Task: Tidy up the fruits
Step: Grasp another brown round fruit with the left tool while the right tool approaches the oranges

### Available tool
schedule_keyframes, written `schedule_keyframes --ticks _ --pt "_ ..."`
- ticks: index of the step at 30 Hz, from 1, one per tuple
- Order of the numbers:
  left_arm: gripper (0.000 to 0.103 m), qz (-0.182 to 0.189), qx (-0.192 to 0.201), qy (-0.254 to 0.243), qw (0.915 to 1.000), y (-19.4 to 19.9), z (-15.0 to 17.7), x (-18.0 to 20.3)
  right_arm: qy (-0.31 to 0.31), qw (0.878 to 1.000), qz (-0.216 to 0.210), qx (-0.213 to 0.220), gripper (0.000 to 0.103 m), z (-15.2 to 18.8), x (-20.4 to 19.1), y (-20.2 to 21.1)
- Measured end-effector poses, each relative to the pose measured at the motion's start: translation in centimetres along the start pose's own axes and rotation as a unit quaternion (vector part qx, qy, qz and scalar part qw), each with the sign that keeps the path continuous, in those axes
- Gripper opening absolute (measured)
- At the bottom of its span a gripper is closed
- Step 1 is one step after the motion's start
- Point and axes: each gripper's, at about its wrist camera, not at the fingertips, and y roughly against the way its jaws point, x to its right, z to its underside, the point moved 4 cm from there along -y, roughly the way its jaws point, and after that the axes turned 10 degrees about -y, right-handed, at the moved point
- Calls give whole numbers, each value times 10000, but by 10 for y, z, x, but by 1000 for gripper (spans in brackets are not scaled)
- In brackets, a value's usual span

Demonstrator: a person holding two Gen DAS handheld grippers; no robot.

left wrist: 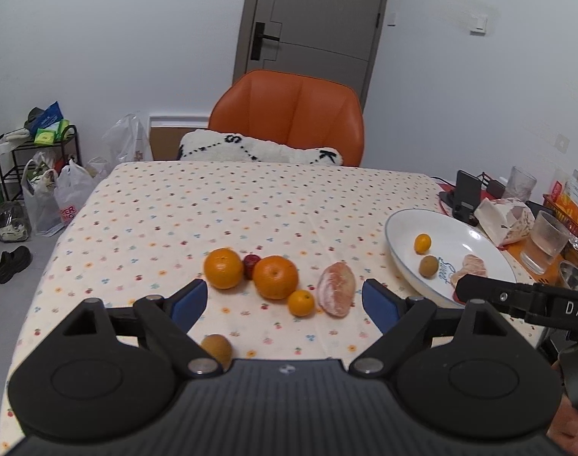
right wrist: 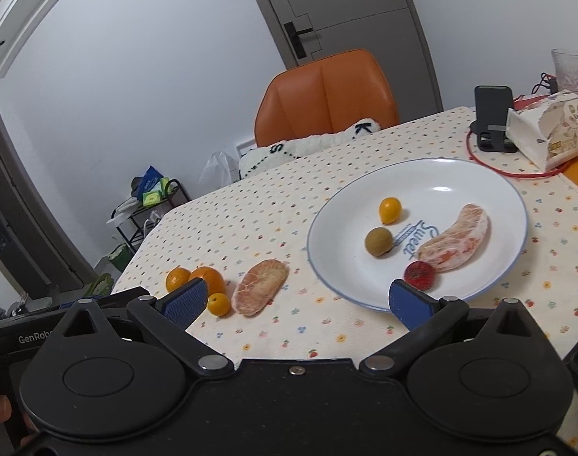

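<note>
White walls and a grey door [left wrist: 311, 19] fill the top of both views, with an orange chair [left wrist: 292, 114] under the door at centre and a white cushion [left wrist: 258, 148] on its seat. Below these the table [left wrist: 174, 197], under a dotted cloth, takes up the middle of each frame. On its right side sits a white plate [right wrist: 460, 178], at the right edge in the left wrist view and right of centre in the right wrist view. Inside the plate lie a peeled pomelo wedge [right wrist: 456, 237], a kiwi [right wrist: 379, 241], a red fruit [right wrist: 420, 274] near the lower rim, and a kumquat [right wrist: 390, 210] above the kiwi. Loose on the cloth at centre of the left view are two oranges [left wrist: 275, 276], one [left wrist: 223, 268] to the left, with a small red fruit [left wrist: 252, 260] between them, a second pomelo wedge [left wrist: 336, 288] to their right, a small orange [left wrist: 301, 303] just beside that wedge, and a second kiwi [left wrist: 216, 345] lower down, partly hidden by the tool. The left gripper [left wrist: 285, 304] fills the bottom of its frame, blue pads spread wide, holding nothing. The right gripper [right wrist: 296, 302] likewise stands wide apart and empty, its right pad [right wrist: 408, 304] over the plate's lower rim.
</note>
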Motion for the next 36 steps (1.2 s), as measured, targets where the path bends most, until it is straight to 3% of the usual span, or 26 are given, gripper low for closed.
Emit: schedule_keyframes --ticks 10,15,19,27,30,36 --pt "87 -43 -128 204 9997 -4 15 -23 250 9995 -104 -137 101 11 -22 -15" --pt "87 -39 -187 275 9994 -6 23 -34 302 9992 -110 -218 92 15 -30 -25" --pt "87 -43 -228 359 9991 -8 32 -41 299 9990 -88 -317 80 18 -35 -34" --pt "84 13 -269 531 9982 -15 41 -51 397 9981 -72 -472 71 25 -42 -48" --pt "79 30 -279 544 9981 -18 43 -51 400 9979 -44 -511 70 27 -43 -53" --pt "56 181 -429 624 9970 -31 47 -48 403 9973 -14 -610 66 28 -45 -65"
